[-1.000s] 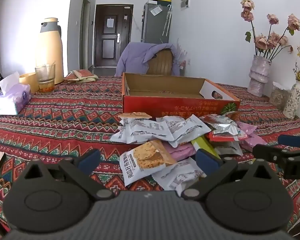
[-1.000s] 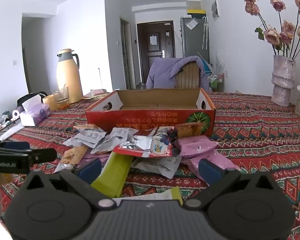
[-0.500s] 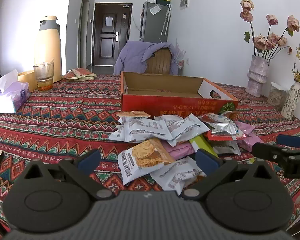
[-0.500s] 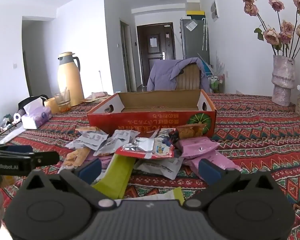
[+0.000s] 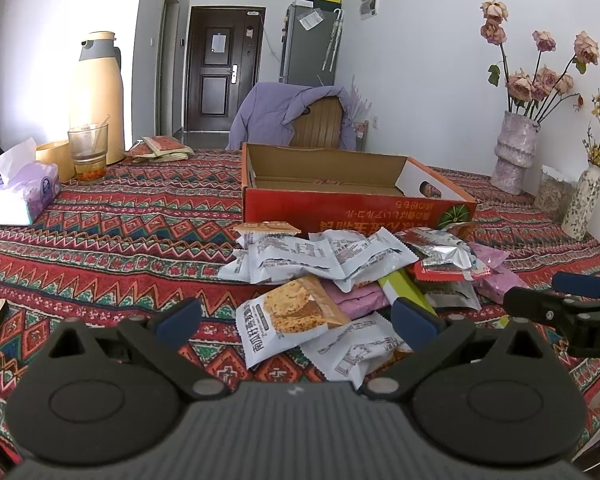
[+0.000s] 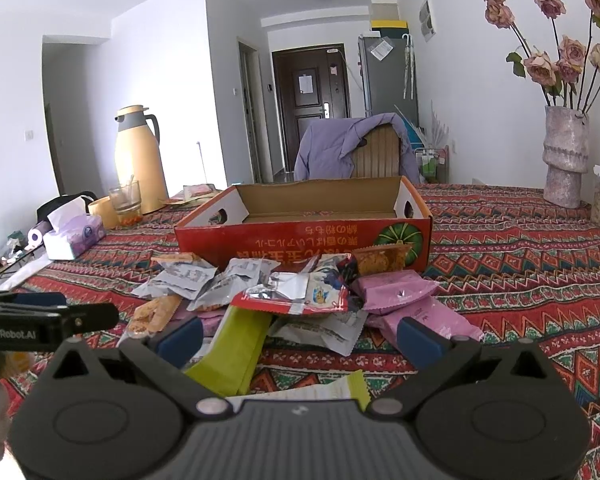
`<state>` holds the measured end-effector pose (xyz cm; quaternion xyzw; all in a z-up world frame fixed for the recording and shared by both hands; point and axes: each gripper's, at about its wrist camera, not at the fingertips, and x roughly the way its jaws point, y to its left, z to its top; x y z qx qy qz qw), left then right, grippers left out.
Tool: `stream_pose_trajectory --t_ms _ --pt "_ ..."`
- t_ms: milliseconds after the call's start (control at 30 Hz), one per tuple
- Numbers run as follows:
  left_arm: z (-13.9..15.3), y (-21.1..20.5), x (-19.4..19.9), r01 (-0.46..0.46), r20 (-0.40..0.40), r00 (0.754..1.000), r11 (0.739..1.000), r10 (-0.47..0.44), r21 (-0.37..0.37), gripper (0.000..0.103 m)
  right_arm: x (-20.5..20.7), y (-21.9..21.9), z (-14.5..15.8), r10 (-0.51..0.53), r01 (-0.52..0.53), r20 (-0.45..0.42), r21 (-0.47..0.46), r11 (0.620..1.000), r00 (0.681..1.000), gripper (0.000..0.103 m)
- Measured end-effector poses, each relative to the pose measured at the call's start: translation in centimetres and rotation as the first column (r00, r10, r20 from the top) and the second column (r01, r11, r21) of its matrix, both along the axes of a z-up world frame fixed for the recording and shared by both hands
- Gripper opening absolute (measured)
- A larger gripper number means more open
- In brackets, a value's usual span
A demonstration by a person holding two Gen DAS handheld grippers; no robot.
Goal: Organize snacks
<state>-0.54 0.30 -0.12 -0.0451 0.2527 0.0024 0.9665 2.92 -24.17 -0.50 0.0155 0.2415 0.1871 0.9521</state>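
Note:
A heap of snack packets (image 5: pixel 340 268) (image 6: pixel 292 292) lies on the patterned tablecloth in front of an open red cardboard box (image 5: pixel 352 204) (image 6: pixel 304 236), whose inside looks empty. My left gripper (image 5: pixel 296 318) is open just short of the heap, with a white biscuit packet (image 5: pixel 288 320) lying between its fingers, untouched. My right gripper (image 6: pixel 298 334) is open too, low over a lime-green packet (image 6: pixel 236 348), with pink packets (image 6: pixel 400 292) ahead on its right. Each gripper shows at the edge of the other's view.
A tissue box (image 5: pixel 20 196), a glass (image 5: pixel 88 152) and a yellow thermos (image 5: pixel 96 96) stand at the far left. Vases with dried flowers (image 5: pixel 516 156) (image 6: pixel 564 160) line the right side. A chair draped with a purple jacket (image 5: pixel 296 116) stands behind the table.
Both views have shifted slightly, with the box and heap a little further off in the frame. Both grippers stay open and no packet has moved.

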Motion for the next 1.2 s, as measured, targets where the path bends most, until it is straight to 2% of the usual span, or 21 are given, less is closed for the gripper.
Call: stream_pose_trajectory --t_ms 1200 --pt "0.04 -0.12 -0.33 0.003 0.007 1.0 1.0 -0.003 -0.007 0.103 -0.28 -0.11 -0.06 -0.001 0.001 -0.002 0.001 1.0 1.0 0.103"
